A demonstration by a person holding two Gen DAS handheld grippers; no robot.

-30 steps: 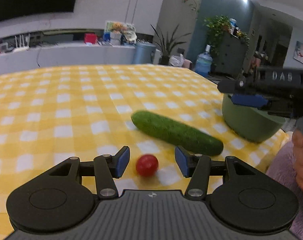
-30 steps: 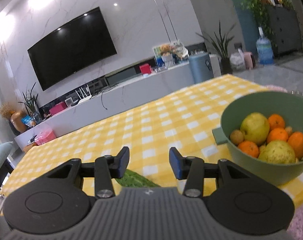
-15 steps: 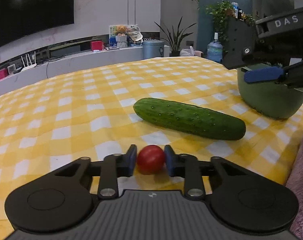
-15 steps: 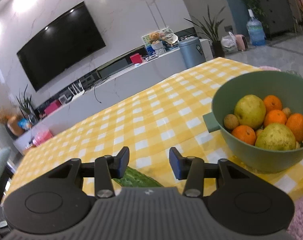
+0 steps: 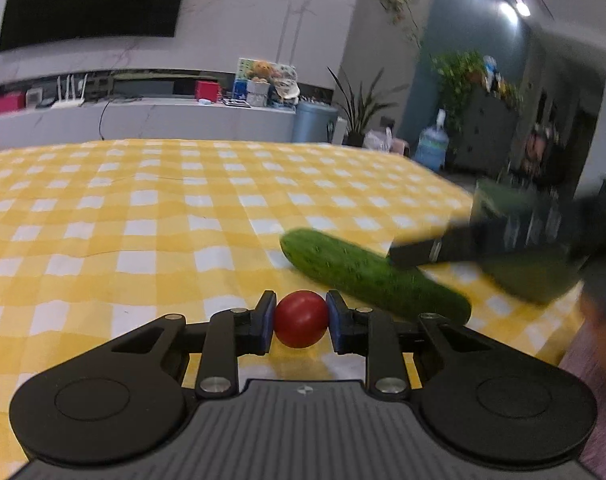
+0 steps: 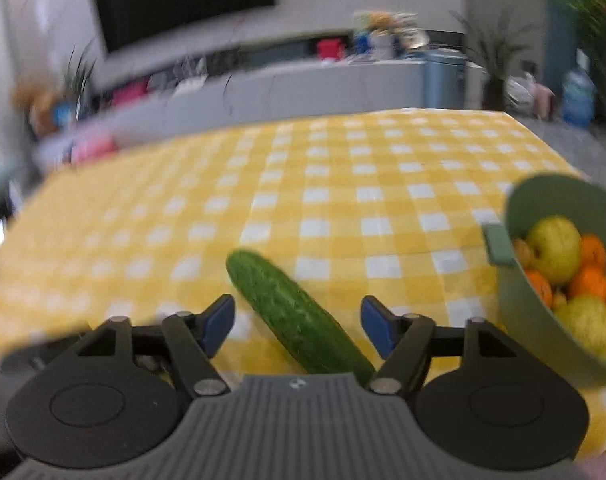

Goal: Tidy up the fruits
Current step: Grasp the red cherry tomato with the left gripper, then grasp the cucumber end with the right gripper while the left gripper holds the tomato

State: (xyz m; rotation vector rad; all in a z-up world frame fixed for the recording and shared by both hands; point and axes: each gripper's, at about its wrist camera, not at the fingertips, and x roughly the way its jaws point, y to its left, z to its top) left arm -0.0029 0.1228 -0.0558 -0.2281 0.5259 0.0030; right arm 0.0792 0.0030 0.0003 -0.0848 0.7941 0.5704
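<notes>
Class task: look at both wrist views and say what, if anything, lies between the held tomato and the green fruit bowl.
The cucumber lies on the cloth between the tomato in the left tongs and the green bowl. The open right tongs hang over the cucumber, also in that path.

A woven-looking checked cloth (image 5: 151,216) is seen laid over the counter, matt and lightly creased. The tomato (image 5: 300,319) is shown smooth and glossy, the cucumber (image 6: 299,316) dull and pimpled, the bowl (image 6: 521,280) in matt plastic. The left gripper (image 5: 299,320) is made of matt black plastic with ribbed grey housing, metal rivets and blue rubbery pads (image 5: 267,320).
</notes>
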